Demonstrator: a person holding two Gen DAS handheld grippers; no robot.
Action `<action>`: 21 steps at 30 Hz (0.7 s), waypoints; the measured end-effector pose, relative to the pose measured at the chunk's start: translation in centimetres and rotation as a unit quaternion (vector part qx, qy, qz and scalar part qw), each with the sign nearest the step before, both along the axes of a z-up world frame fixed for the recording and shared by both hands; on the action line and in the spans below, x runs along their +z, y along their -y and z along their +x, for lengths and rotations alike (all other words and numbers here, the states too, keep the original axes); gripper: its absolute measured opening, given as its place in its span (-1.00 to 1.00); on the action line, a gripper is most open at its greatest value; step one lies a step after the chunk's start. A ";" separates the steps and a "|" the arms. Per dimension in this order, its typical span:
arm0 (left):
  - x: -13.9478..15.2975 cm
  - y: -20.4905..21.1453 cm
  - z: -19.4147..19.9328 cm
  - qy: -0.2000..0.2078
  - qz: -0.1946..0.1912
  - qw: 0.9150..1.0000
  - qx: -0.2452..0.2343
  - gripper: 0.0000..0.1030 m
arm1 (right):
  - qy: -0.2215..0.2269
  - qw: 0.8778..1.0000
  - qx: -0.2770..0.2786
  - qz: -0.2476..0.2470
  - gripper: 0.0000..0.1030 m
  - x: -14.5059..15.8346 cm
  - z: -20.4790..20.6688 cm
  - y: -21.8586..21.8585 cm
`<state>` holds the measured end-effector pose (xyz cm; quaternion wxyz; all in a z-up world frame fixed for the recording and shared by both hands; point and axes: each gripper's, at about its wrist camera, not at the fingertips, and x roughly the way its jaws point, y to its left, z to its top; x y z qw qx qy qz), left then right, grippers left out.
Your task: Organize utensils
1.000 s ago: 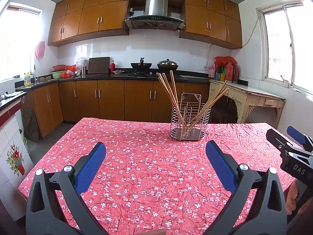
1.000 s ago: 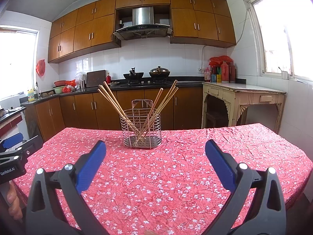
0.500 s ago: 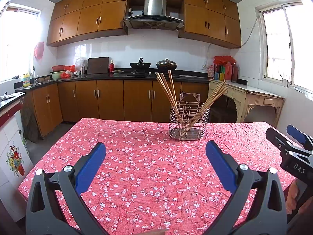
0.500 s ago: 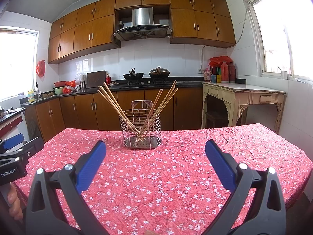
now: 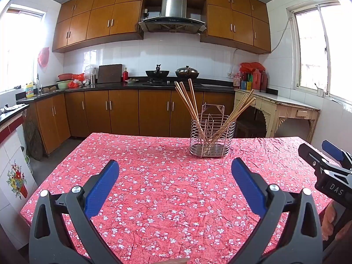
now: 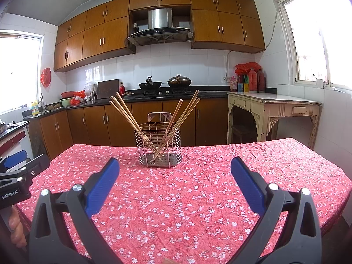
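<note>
A wire utensil basket stands upright on the far part of a table with a red flowered cloth. Several wooden chopsticks lean out of it to both sides. My left gripper hovers open over the near part of the table, nothing between its blue pads. My right gripper is likewise open and empty, well short of the basket. Each gripper shows at the edge of the other's view, held by a hand.
Beyond the table run brown kitchen cabinets with a black counter, a stove with two pots and a range hood. A cream side table stands at the right under a window. The table's left edge drops to the floor.
Both views have barely shifted; the basket sits slightly lower and closer in the frames. Both grippers stay open and empty.
</note>
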<state>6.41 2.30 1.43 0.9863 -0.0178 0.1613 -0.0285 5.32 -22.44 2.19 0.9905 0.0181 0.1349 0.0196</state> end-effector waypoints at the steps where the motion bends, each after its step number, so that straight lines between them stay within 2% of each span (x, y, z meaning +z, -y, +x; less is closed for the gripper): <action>1: 0.0 0.0 0.0 0.000 0.000 1.000 0.000 0.96 | 0.000 1.000 0.000 0.000 0.92 0.0 0.0 0.0; 21: -0.2 0.1 -0.1 -0.002 0.001 1.000 -0.001 0.96 | 0.000 1.000 0.000 0.002 0.92 0.0 0.1 -0.2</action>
